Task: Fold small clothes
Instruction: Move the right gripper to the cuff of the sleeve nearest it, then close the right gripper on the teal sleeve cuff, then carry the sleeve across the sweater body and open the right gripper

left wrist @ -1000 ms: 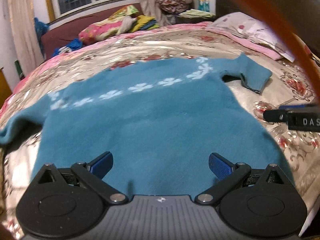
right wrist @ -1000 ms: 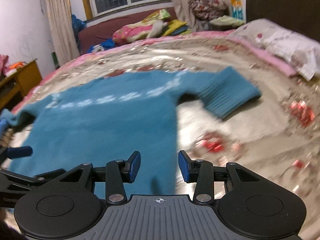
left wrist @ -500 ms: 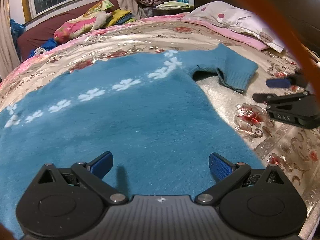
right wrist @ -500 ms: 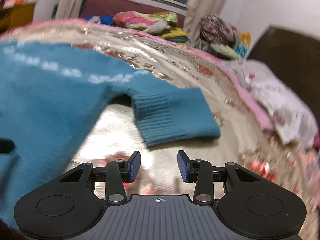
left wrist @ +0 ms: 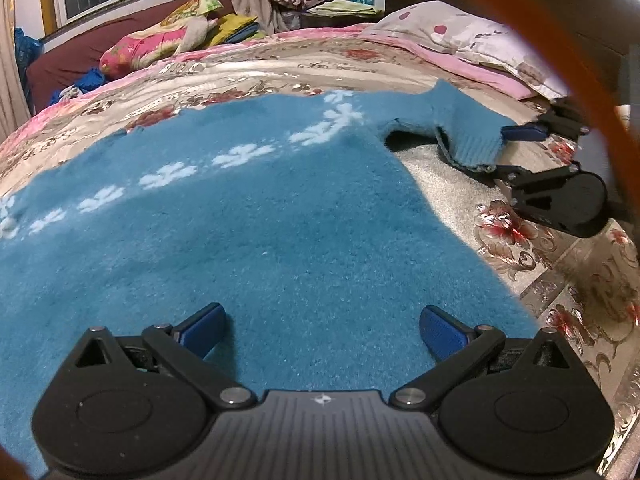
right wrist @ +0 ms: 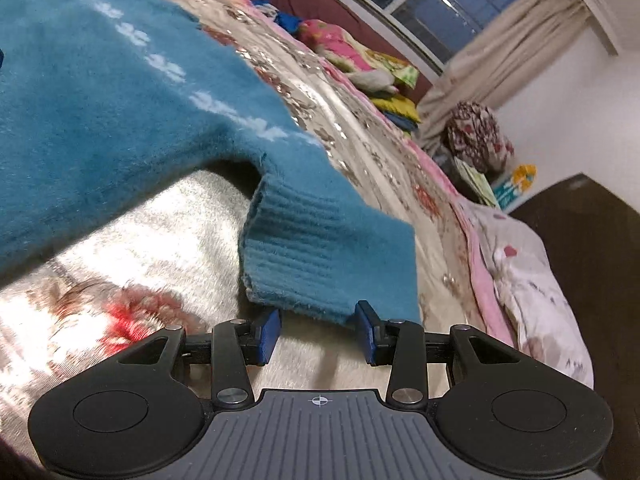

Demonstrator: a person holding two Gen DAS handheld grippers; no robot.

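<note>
So compared to a second back, the right claw (right wrist: 318, 330) has rolled hard: the whole room sits tilted in its view, window up at 1 o'clock instead of along the top. It's also come way closer to the sleeve cuff (right wrist: 328, 252), which used to be out in the distance at 2 o'clock and now sits right at the fingertips, its ragged edge reaching down between the two blue pads (right wrist: 267, 336). Pads are parted and not pinching anything yet, so that claw is open, about half spread. In the left wrist view the right claw (left wrist: 516, 148) shows up at 2 o'clock, straddling the cuff, where before only a bit of it poked in at 3.

The left claw (left wrist: 322, 330) has dropped in closer too; the sweater (left wrist: 248, 224) fills most of its view now and the left sleeve has gone out of frame. Its jaws are spread wide, nothing between them, hovering over the lower body of the knit.

The sweater itself: fuzzy teal, row of white flower shapes (left wrist: 240, 156) running across the chest, ribbed cuff, lying flat and spread on the bed (left wrist: 560, 280) over a shiny floral cover. Right sleeve bends out toward 1 o'clock, cuff slightly lifted off the cover.
</note>
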